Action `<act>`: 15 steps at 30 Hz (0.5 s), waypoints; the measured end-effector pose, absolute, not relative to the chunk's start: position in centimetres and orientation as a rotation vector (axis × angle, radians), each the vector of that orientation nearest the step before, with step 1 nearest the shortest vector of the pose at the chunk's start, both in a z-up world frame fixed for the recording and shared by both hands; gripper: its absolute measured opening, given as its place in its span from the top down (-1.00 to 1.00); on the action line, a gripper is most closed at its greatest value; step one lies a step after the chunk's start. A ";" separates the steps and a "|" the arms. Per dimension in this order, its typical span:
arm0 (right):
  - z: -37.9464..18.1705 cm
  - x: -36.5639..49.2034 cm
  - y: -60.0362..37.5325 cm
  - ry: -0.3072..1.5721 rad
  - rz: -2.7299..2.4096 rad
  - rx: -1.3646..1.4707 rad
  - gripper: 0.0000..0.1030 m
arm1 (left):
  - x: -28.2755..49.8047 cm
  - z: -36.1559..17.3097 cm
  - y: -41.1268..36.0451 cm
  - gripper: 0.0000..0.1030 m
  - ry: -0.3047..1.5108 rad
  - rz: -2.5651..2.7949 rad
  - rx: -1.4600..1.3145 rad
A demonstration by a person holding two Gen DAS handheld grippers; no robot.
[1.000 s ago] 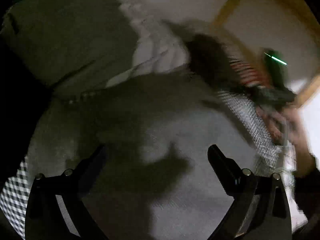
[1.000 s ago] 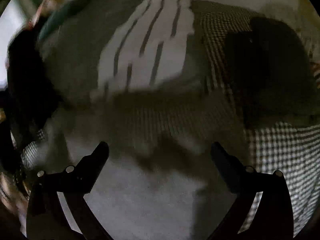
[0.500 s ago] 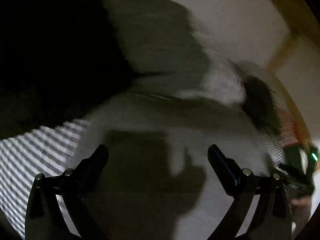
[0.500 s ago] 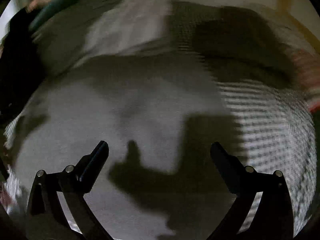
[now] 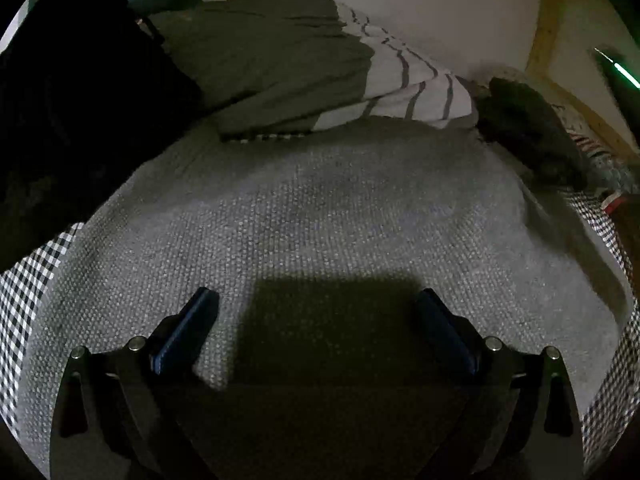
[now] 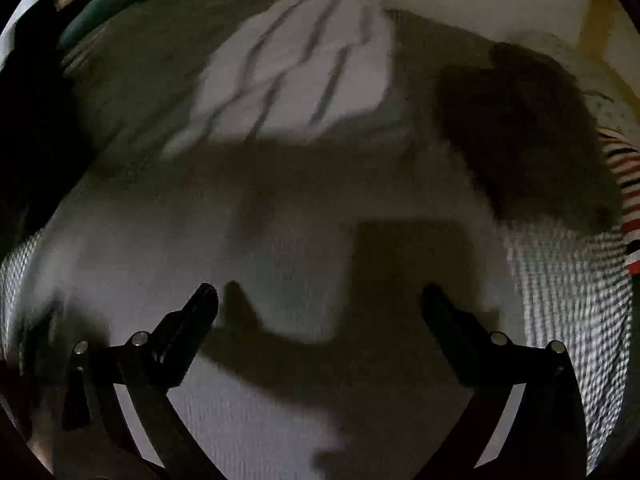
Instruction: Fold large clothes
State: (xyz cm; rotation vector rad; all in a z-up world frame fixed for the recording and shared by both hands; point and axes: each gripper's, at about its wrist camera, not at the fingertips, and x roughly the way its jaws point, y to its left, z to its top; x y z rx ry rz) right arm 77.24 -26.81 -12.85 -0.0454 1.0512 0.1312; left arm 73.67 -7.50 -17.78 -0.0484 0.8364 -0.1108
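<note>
A large grey knit garment point(image 5: 320, 208) lies spread flat on a black-and-white checked cloth point(image 5: 24, 292). My left gripper point(image 5: 316, 304) is open and empty, just above the garment's near part, casting a square shadow on it. In the right wrist view the same grey garment point(image 6: 132, 248) fills the lower half, blurred. My right gripper point(image 6: 320, 300) is open and empty above it, with gripper shadows on the cloth.
Behind the garment lies an olive and white striped garment point(image 5: 392, 80) point(image 6: 288, 76). A dark garment point(image 5: 528, 132) point(image 6: 520, 136) lies at the right, and red-striped cloth point(image 6: 624, 184) beyond it. A black mass point(image 5: 68, 92) is at the left. A wall and wooden post point(image 5: 544, 20) stand behind.
Both grippers have swung over the grey garment and stayed open. The left view has steadied and sits lower over it; the right view still blurs with motion.
</note>
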 end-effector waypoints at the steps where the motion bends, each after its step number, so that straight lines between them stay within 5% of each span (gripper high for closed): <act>1: -13.4 74.4 -26.6 1.046 0.143 -0.066 -0.94 | 73.4 -18.0 -7.6 -0.90 0.833 -0.106 -0.048; 5: -16.5 68.9 -24.6 1.030 0.142 -0.234 -0.94 | 72.9 -18.7 -7.6 -0.91 0.845 -0.113 -0.042; 10: -15.0 65.8 -30.0 0.975 -0.065 -0.090 -0.94 | 70.3 -17.1 -7.7 -0.91 0.843 -0.060 -0.040; 15: -15.0 65.4 -23.5 0.931 0.056 -0.163 -0.93 | 66.8 -16.8 -9.6 -0.91 0.790 -0.037 0.047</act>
